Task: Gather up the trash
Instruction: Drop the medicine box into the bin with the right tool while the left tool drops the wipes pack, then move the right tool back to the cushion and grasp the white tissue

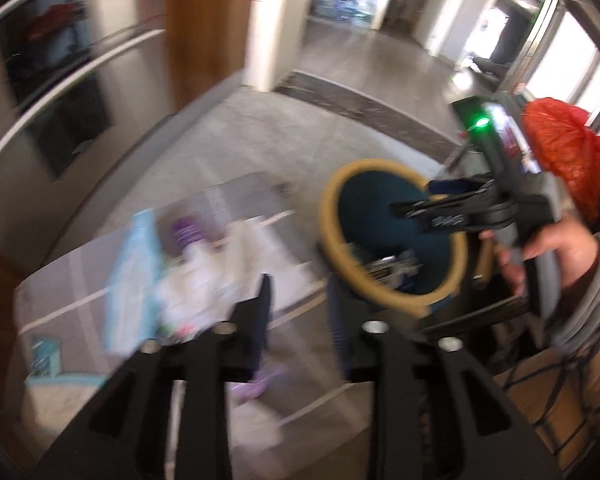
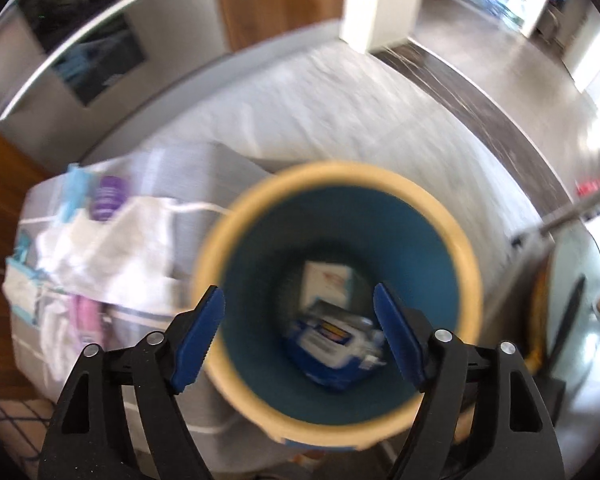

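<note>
The right gripper (image 2: 300,336) hangs right over the bin (image 2: 236,216), its blue pads spread wide with nothing between them. The left gripper (image 1: 300,308) stands partly parted beside it, pads empty, above the grey mat (image 1: 228,200). The bin is teal inside with a tan rim, and at its bottom lie a blue and white packet (image 2: 328,344) and a white carton (image 2: 328,280). On the mat just beside the bin, more trash (image 1: 196,280) is heaped: white wrappers, a purple-capped bottle (image 2: 108,198), something pink.
</note>
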Tool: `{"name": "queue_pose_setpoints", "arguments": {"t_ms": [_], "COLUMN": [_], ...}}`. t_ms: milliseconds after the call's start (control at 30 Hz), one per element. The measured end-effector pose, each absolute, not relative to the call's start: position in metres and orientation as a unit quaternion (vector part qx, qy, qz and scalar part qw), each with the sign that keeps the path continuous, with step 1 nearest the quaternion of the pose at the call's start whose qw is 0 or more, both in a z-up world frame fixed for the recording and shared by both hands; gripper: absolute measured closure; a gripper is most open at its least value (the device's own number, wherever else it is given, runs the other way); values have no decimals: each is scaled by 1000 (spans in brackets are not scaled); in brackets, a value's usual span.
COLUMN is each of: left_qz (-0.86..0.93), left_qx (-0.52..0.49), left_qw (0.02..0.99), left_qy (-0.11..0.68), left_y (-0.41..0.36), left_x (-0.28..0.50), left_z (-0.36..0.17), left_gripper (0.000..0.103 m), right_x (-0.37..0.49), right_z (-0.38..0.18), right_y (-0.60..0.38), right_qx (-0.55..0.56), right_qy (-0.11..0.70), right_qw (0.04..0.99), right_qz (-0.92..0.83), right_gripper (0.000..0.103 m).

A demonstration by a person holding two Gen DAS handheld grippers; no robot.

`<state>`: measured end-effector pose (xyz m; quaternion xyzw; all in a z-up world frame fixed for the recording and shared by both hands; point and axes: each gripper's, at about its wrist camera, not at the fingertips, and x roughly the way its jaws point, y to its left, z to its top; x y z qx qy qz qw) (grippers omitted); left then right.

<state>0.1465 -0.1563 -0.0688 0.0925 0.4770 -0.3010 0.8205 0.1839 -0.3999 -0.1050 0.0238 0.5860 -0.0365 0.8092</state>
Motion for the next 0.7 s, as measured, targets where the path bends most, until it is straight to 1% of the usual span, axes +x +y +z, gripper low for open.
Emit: {"name": "queue_pose_setpoints", "arguments": {"t_ms": [33,133,233,367,433,500,700], "left_qz": [-286,-252,-214,-174,-159,-145,-91], "left_qx": [92,78,68,62,55,46,33], "left_qw": [828,843,852,856,859,863,856], "left_qy": [474,469,473,482,484,482,508], "left_y": [-143,-103,-69,-33,-17,-3,42], "left_x": [145,143,144,146,148,153,164], "left_z": [-67,-64,-68,-76,-78,-81,-109], "left_gripper": [59,52,50,49,47,42,42], "right_x": [186,190,193,195,196,200,207], "right_z": [-103,-99,-101,-106,-108,-112,-128], "right_y": [-393,-361,-328,-291,-279,-270,-236], "right_qx": [21,8,-24,-61,-61,-50,-45], "right_qy": [582,570,571,571,572,577,595], "right_qw": [812,822,820,816,815,810,794], "right_qz": [-26,11,40,64,73,88,115], "right_gripper": [19,17,16,16,16,16,16]}}
